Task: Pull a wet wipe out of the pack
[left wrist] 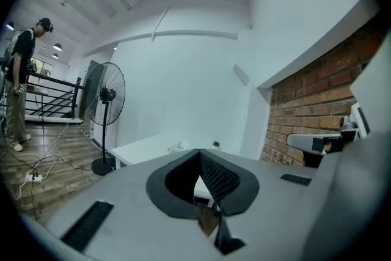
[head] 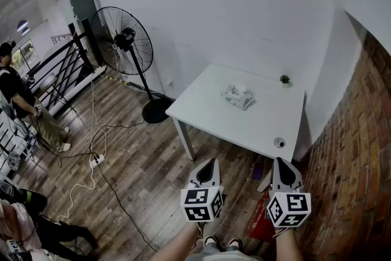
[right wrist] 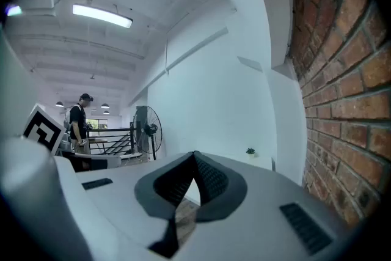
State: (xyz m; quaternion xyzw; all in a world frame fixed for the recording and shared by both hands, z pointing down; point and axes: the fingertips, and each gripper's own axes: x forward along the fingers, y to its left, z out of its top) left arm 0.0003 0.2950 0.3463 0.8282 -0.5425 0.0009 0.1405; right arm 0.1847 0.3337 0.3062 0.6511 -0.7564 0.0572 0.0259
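I hold my left claw [head: 211, 162] and my right claw [head: 280, 161] low in front of me, side by side, over the wood floor [head: 134, 162]; both point at the white table [head: 256, 125] and are still well short of it. My left claw is closed; its two jaws meet at the tip and there is nothing between them; my right claw is the same, tips pressed together and nothing in its grip. The pack of wet wipes [head: 237, 96] lies on the table, near the middle and a bit to the far side; it is well apart from both claws. A small green plant [head: 285, 79] stands at the far right corner of the table, close to the white wall; a small round thing [head: 280, 142] sits by the near edge, and I cannot tell what it is. A brick wall [head: 354, 150] runs along my right side. A big black fan [head: 125, 40] stands on the floor to the left of the table; a white cable [head: 91, 156] lies across the floor near it. A person in a black top [head: 15, 88] stands far off to the left, by a black railing [head: 61, 64].
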